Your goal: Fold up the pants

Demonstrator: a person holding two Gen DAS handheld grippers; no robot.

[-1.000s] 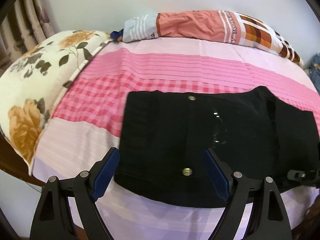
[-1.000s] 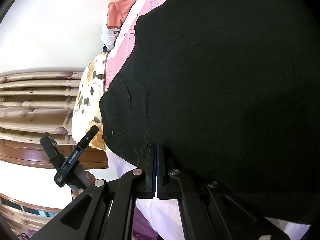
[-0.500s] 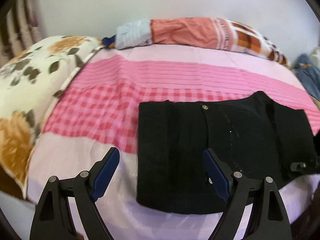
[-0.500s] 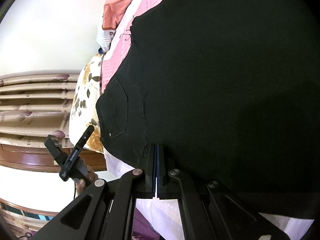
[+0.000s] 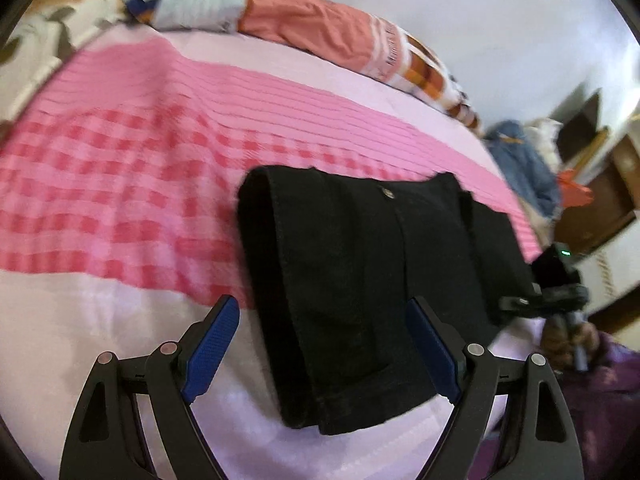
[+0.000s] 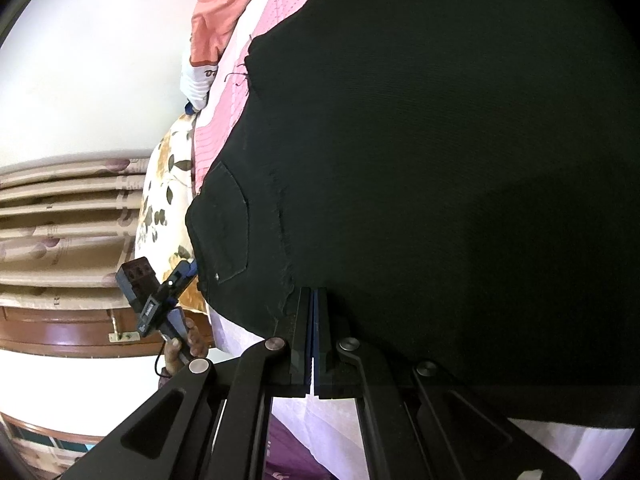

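Note:
Black pants (image 5: 372, 280) lie folded on the pink bed sheet (image 5: 120, 184), waist end with a metal button facing away. My left gripper (image 5: 324, 344) is open and empty, hovering over the near edge of the pants with a blue pad on each side. My right gripper (image 6: 313, 300) is shut on the edge of the black pants (image 6: 440, 184), which fill most of the right wrist view. The right gripper also shows in the left wrist view (image 5: 548, 296) at the pants' right edge. The left gripper shows in the right wrist view (image 6: 160, 300), held in a hand.
A rolled orange and plaid blanket (image 5: 344, 36) lies along the wall at the back. A floral pillow (image 6: 164, 200) sits at the bed's left end. Blue clothes (image 5: 520, 168) and wooden furniture (image 5: 600, 200) stand to the right. Curtains (image 6: 60, 220) hang beyond the pillow.
My left gripper has swung to the right and turned, so the pants now sit right of centre and look narrower. The right gripper stays shut on the pants' edge.

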